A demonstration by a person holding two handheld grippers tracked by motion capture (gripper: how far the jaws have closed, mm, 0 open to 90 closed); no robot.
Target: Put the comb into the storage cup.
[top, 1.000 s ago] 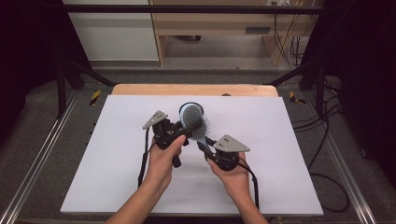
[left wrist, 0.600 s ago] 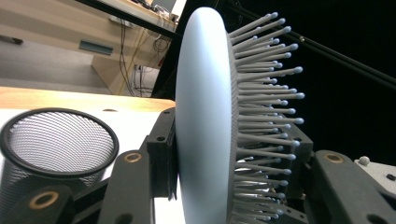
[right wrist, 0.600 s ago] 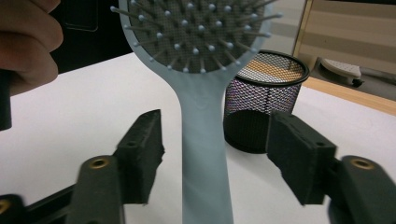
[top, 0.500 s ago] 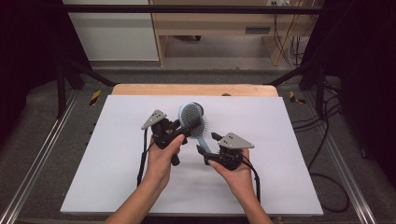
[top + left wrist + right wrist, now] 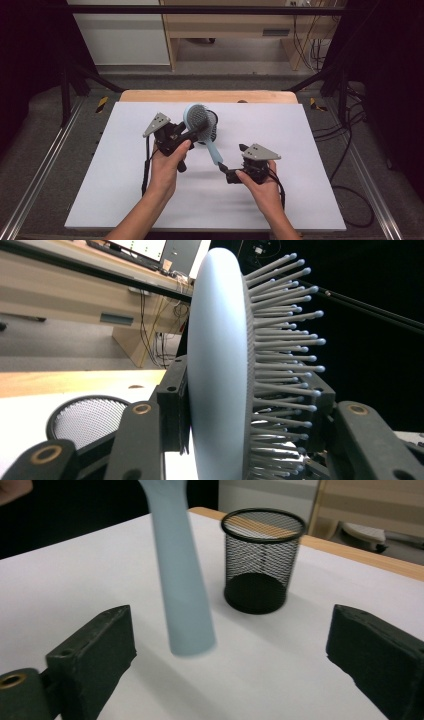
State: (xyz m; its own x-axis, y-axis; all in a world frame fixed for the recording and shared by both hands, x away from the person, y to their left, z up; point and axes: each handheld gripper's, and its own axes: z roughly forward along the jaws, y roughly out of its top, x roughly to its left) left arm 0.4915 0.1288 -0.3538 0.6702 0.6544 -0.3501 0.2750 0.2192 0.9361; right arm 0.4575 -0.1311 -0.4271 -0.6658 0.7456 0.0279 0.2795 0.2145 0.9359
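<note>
My left gripper (image 5: 192, 135) pinches the head of the pale blue plastic hairbrush (image 5: 200, 125), one pad on its smooth back, the other in the grey ball-tipped bristles (image 5: 280, 360). The brush hangs above the white table sheet (image 5: 300, 130), its long handle (image 5: 182, 580) slanting down toward my right gripper (image 5: 223, 167). That gripper's jaws have just been opening; they now stand wide, the handle tip between them untouched. Just beyond the brush stands the black wire-mesh cup (image 5: 261, 562), upright and nearer my left hand (image 5: 167, 167), which I judge should carry it there.
</note>
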